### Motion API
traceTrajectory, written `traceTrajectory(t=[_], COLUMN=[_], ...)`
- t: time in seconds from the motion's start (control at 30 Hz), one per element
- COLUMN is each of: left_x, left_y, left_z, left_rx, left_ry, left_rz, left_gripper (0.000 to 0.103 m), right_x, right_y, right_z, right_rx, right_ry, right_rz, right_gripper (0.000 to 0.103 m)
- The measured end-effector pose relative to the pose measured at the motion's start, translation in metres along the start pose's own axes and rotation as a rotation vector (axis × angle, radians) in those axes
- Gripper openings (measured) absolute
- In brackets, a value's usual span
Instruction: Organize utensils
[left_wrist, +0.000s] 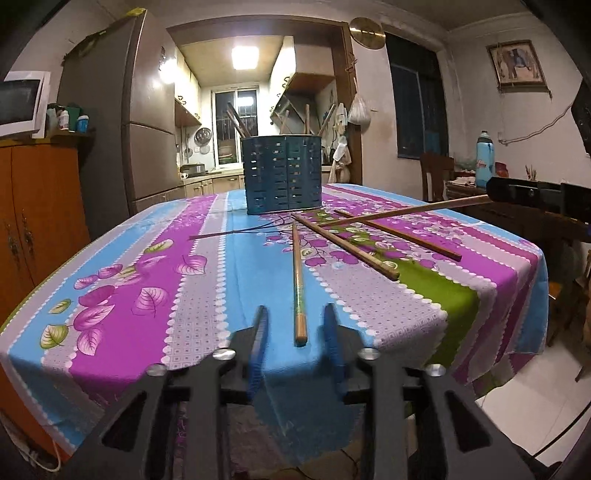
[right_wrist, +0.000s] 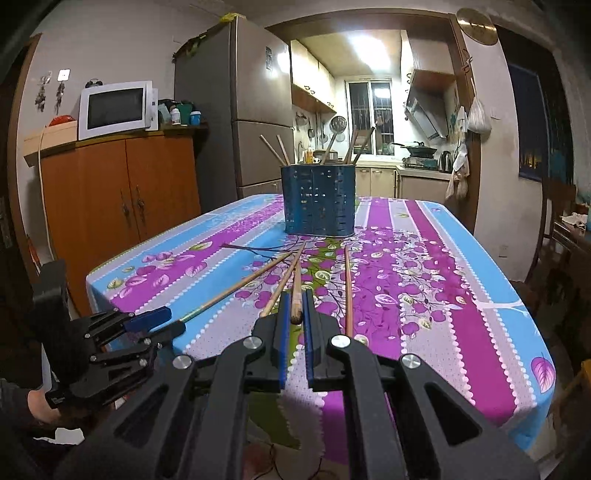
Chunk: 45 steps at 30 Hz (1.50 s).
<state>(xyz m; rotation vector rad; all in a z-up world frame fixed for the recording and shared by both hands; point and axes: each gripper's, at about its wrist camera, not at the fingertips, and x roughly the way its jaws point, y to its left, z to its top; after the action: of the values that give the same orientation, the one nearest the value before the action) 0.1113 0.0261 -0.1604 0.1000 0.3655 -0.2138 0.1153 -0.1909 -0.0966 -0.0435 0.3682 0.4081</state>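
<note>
floral tablecloth (left_wrist: 122, 280); left tool (left_wrist: 295, 325) agape, right tool (right_wrist: 295, 306) around half-hidden chopstick (right_wrist: 296, 291).

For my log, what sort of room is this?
Likely a home dining area off a kitchen: a cloth-covered table, a fridge, a microwave on a wooden cabinet.

A dark blue perforated utensil holder (left_wrist: 283, 175) stands upright at 12 o'clock, several wooden sticks leaning inside. Four wooden chopsticks (left_wrist: 298, 280) lie fanned before it, tips converging toward its base; one butt sits raised at 3 o'clock.
</note>
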Motion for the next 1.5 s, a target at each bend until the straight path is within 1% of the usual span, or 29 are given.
traceTrajectory(t=[0.07,0.1,0.27,0.33,0.5,0.63,0.77,0.9,1.07,1.27,1.33,1.5], left_x=[0.0,0.0,-0.005,-0.01,-0.034,-0.05,-0.051,-0.048,-0.025,-0.009,-0.007,-0.001], left_y=[0.003,0.003,0.0,-0.001,-0.003,-0.01,-0.014,-0.016,-0.012,-0.013,-0.013,-0.007], left_z=[-0.002,-0.003,0.0,0.006,0.039,0.065,0.091,0.119,0.16,0.203,0.215,0.231], left_rx=[0.0,0.005,0.03,0.038,0.043,0.072,0.092,0.112,0.106,0.12,0.116,0.093], left_ry=[-0.008,-0.013,-0.016,-0.033,-0.124,-0.199,-0.254,-0.299,-0.277,-0.256,-0.245,-0.201], left_rz=[0.012,0.016,0.018,0.016,0.013,0.009,0.009,0.006,-0.011,-0.018,-0.029,-0.038], left_gripper=[0.012,0.009,0.007,0.007,0.007,0.007,0.007,0.007,0.007,0.007,0.007,0.007], right_x=[0.001,0.001,0.0,-0.001,-0.007,-0.013,-0.015,-0.012,0.003,0.021,0.028,0.039], right_y=[0.0,0.0,0.0,-0.001,-0.004,-0.003,-0.003,-0.005,-0.015,-0.03,-0.033,-0.037], right_z=[0.0,-0.001,0.001,0.005,0.02,0.036,0.055,0.084,0.117,0.149,0.155,0.165], right_rx=[0.0,0.002,-0.006,-0.007,-0.028,-0.063,-0.09,-0.125,-0.135,-0.095,-0.079,-0.066], right_ry=[-0.004,-0.007,-0.027,-0.036,-0.07,-0.107,-0.141,-0.168,-0.156,-0.126,-0.116,-0.096], right_rz=[-0.002,-0.003,-0.013,-0.018,-0.028,-0.031,-0.025,-0.02,0.0,0.029,0.034,0.041], right_gripper=[0.005,0.005,0.005,0.005,0.005,0.005,0.005,0.005,0.005,0.005,0.005,0.005])
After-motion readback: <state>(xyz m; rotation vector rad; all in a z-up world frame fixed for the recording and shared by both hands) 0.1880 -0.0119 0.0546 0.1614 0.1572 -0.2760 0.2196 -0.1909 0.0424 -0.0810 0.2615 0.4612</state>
